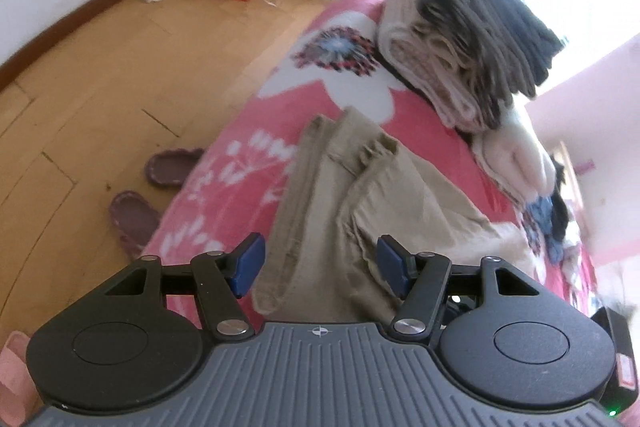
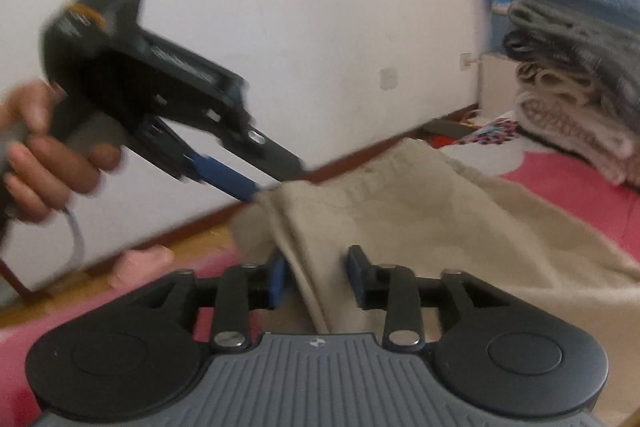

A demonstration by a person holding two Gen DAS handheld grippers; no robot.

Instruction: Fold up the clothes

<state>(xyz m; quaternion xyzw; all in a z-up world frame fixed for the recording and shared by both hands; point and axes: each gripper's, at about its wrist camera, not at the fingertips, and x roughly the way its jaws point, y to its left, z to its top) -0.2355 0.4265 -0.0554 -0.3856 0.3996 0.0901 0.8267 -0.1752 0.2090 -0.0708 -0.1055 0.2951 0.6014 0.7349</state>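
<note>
Khaki trousers [image 1: 320, 195] run lengthwise toward twelve o'clock from left claw [image 1: 320, 263], its pads apart, empty; right claw [image 2: 316, 277], likewise apart, straddles a cloth fold.

The beige trousers [image 1: 320, 195] lie rumpled on the pink floral bedspread [image 1: 352, 115], gathered waistband toward the stack of folded clothes [image 1: 472, 51] that sits farther along the bedspread, legs doubled lengthwise, one corner lifted off the bedspread.

Black linkage grippers [image 1: 320, 263] with blue-padded fingers [image 1: 250, 265], silver screws and a ribbed grey base.
</note>
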